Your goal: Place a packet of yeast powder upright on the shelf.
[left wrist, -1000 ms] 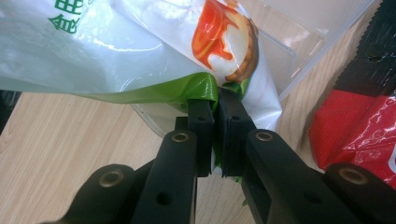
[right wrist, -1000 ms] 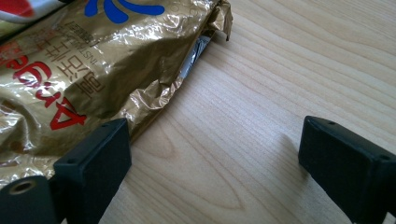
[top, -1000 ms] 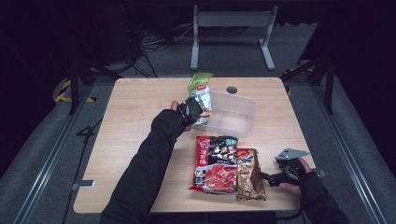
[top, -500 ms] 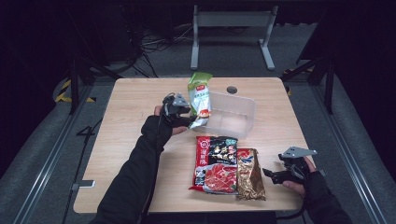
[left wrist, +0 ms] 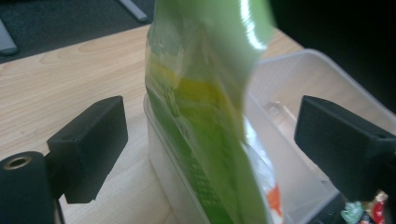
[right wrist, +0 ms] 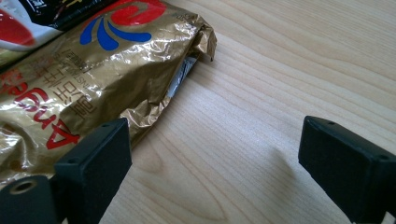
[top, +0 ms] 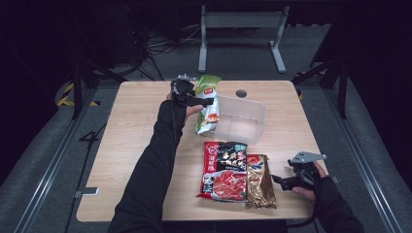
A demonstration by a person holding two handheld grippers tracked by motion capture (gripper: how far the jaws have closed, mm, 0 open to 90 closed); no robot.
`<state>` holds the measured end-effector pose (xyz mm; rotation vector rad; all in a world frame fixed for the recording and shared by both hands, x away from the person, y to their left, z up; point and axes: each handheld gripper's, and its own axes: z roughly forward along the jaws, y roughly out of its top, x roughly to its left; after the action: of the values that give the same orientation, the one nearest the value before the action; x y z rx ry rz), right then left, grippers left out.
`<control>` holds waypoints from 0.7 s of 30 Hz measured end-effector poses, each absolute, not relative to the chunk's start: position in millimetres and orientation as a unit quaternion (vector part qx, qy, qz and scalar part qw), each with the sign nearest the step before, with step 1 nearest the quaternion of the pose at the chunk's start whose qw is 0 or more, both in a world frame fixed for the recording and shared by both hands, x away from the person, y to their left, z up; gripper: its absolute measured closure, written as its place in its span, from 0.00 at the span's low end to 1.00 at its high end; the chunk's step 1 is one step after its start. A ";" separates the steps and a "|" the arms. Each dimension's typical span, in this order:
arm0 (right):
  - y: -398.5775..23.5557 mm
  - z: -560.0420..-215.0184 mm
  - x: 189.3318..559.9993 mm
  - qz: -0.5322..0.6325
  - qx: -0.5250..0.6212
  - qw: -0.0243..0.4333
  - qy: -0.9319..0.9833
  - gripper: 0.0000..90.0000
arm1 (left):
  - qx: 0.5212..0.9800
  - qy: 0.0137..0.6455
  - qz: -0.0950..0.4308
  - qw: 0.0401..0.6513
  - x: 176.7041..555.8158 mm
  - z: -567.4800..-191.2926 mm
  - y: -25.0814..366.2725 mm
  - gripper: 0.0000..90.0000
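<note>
Glossy green pouch (left wrist: 205,116) between freshly spread left gripper (top: 206,102) fingers — released, leaning on clear tub (top: 243,119).

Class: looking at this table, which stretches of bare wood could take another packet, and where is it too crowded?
Free: the wooden table left of the sleeve, and right of the clear plastic tub. Crowded: red-black packet against gold foil packet.

The wooden table (top: 131,145) is evenly lit from above, while the floor and surroundings fall into near darkness. The high view is soft and slightly grainy. In the left gripper view the green snack bag (left wrist: 205,107) is blurred, with a bright glare streak near its top. The gold foil packet (right wrist: 88,88) glints with crisp highlights, and faint soft shadows lie on the wood.
</note>
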<state>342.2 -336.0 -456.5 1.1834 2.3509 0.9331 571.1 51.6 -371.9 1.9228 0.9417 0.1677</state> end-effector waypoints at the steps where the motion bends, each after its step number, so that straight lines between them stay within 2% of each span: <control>1: -336.2 -456.9 342.3 0.329 0.417 0.173 0.829 0.11 | 0.781 0.391 0.064 0.482 572.3 -373.5 50.0 0.16; 2: -336.7 -457.2 342.5 0.328 0.418 0.173 0.829 0.11 | 0.781 0.398 0.063 0.477 575.6 -375.9 46.9 0.18; 3: -337.0 -457.0 342.5 0.328 0.418 0.174 0.829 0.11 | 0.784 0.402 0.073 0.468 577.0 -376.9 44.8 0.28; 5: -336.9 -456.8 342.5 0.328 0.418 0.174 0.829 0.11 | 0.782 0.402 0.066 0.472 578.4 -378.4 43.7 0.30; 10: -335.1 -457.8 342.4 0.322 0.415 0.174 0.833 0.12 | 0.776 0.410 0.063 0.475 581.3 -382.0 45.4 0.70; 13: -334.1 -458.5 341.9 0.320 0.416 0.170 0.834 0.12 | 0.778 0.404 0.075 0.476 577.2 -378.2 43.9 0.84; 15: -333.2 -458.1 341.5 0.320 0.412 0.171 0.836 0.12 | 0.773 0.392 0.098 0.489 570.1 -373.0 40.6 0.90; 18: -332.7 -457.4 340.9 0.321 0.411 0.173 0.836 0.12 | 0.764 0.381 0.133 0.503 562.7 -367.7 37.4 0.92; 21: -332.6 -457.0 339.8 0.322 0.409 0.172 0.836 0.12 | 0.730 0.374 0.183 0.541 554.7 -365.4 37.1 0.93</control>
<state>339.8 -332.6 -457.0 1.1595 2.3737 0.9152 554.7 37.1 -365.4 1.7350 0.8889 0.4358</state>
